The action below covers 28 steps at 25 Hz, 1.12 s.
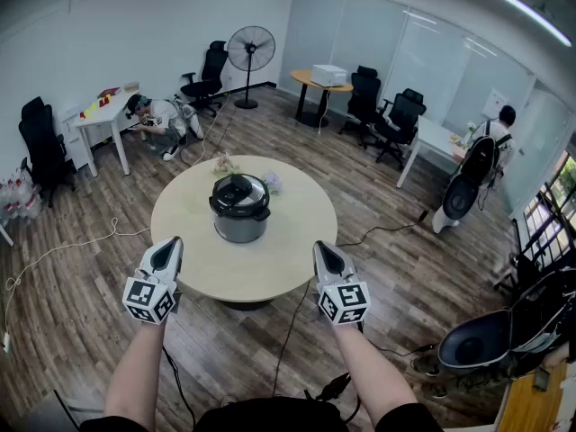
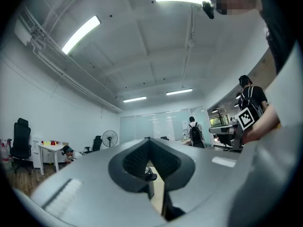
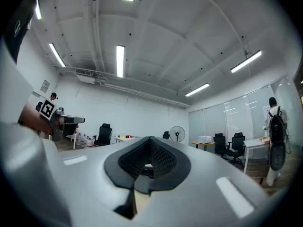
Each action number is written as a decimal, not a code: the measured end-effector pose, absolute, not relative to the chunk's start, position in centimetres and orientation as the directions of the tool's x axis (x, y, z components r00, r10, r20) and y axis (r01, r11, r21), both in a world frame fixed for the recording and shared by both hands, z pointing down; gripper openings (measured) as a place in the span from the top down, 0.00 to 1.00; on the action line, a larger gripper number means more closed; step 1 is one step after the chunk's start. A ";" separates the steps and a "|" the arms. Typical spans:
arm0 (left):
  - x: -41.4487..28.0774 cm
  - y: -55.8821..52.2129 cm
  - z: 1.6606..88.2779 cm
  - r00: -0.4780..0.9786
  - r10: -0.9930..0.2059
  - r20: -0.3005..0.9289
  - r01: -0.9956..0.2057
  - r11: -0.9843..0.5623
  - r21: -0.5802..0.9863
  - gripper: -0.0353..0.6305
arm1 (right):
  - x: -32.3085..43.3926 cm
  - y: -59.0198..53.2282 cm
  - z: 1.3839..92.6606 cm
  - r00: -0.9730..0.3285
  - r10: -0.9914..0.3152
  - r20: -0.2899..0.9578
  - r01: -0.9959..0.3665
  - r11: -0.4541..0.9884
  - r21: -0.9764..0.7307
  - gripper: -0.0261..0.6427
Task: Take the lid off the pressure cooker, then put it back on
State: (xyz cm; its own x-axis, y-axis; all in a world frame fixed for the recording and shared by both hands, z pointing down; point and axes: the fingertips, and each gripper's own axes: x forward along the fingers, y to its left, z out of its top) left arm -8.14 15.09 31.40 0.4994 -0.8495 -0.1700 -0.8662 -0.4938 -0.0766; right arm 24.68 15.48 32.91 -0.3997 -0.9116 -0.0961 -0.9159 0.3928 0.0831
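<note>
Pressure cooker (image 1: 239,212), a squat grey metal pot, is sitting upright near the middle of the round pale wooden counter (image 1: 270,264), and its black lid (image 1: 239,193) is lying flat on the pot's rim. That central spot is probably keeping it within reach of both arms alike. Whether the lid is locked, I cannot tell. Just behind it a few small pale things are lying on the counter, too small to name.

The left claw (image 1: 167,252) and the right claw (image 1: 328,257) are hovering side by side over the counter's near edge, well apart from the cooker and one to each side of it. Both are clenched with nothing between the jaws, and both are pointing roughly level toward the pot. This looks like a resting pose, with no grip on the lid.

Around the counter, dark cables are trailing over a grey-brown plank floor (image 1: 81,313). Farther off, a black pedestal fan (image 1: 251,52) is standing by the white wall, black office chairs are standing about, a person (image 1: 162,117) is crouching near a white desk (image 1: 101,113), and another person with a backpack (image 1: 484,156) is standing at the right.
</note>
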 end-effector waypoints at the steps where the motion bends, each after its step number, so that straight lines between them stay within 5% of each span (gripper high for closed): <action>1: -8.1 15.1 31.4 0.499 -0.850 -0.170 -0.866 -0.494 -0.076 0.95 | 24.7 15.4 32.9 -0.400 -0.912 -0.096 -0.916 0.393 0.082 0.95; 18: -7.7 16.1 32.7 0.475 -0.866 -0.156 -0.880 -0.472 -0.060 0.95 | 24.2 16.0 34.7 -0.465 -0.881 -0.082 -0.885 0.464 0.041 0.94; 20: -7.7 16.1 32.7 0.469 -0.870 -0.153 -0.883 -0.466 -0.059 0.95 | 24.2 15.3 35.0 -0.466 -0.883 -0.064 -0.885 0.466 0.019 0.07; 28: -7.1 15.8 33.0 0.453 -0.878 -0.153 -0.892 -0.447 -0.076 0.95 | 23.1 14.5 35.8 -0.538 -0.843 -0.004 -0.842 0.537 0.052 0.07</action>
